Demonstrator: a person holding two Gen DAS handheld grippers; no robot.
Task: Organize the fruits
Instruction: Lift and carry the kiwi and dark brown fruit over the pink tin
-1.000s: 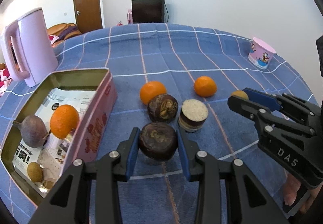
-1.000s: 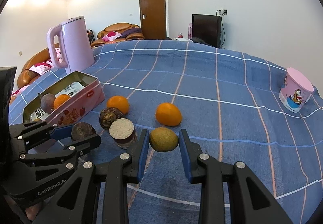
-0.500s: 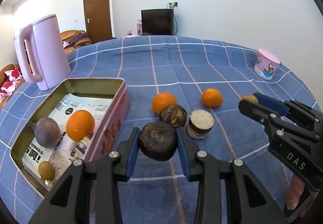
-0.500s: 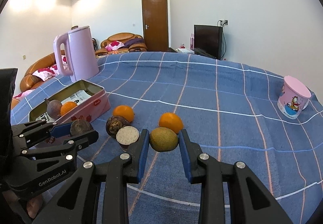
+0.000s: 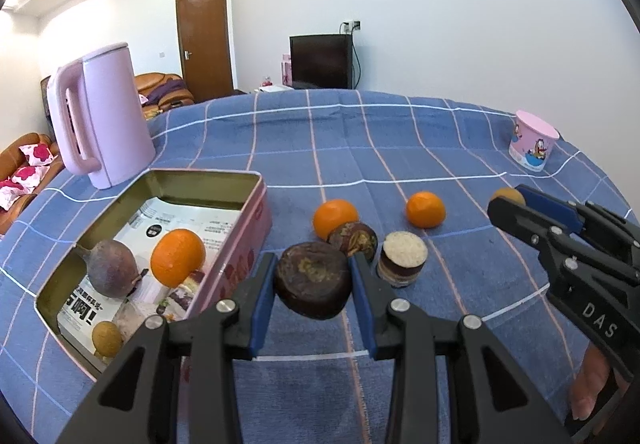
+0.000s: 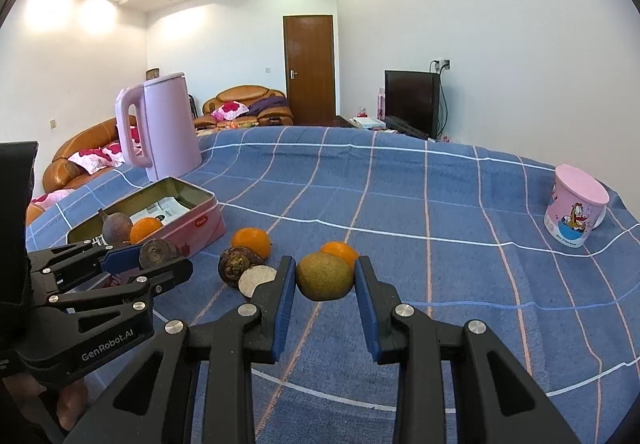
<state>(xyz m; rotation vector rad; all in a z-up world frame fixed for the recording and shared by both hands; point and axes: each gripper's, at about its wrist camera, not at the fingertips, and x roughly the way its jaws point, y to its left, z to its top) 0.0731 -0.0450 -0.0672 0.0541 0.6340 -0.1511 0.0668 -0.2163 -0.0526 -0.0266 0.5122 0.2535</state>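
Left gripper (image 5: 312, 280) clamped on a dark brown mangosteen (image 5: 313, 278), raised above the blue checked cloth (image 5: 360, 148) just beside the pink tin (image 5: 256, 212); right gripper (image 6: 325, 278) pinching a yellow-green fruit (image 6: 325, 276), also lifted off the cloth. Inside the tin, a purple-brown fruit (image 5: 110, 266), an orange (image 5: 178, 256) and a small tan fruit (image 5: 107, 338). On the cloth beyond the grippers, two oranges (image 5: 335, 218), a second mangosteen (image 5: 354, 238) and a cut piece with a white top (image 5: 403, 258); pink kettle (image 5: 100, 116) behind the tin, pink cartoon cup (image 5: 534, 146) well apart at far right.
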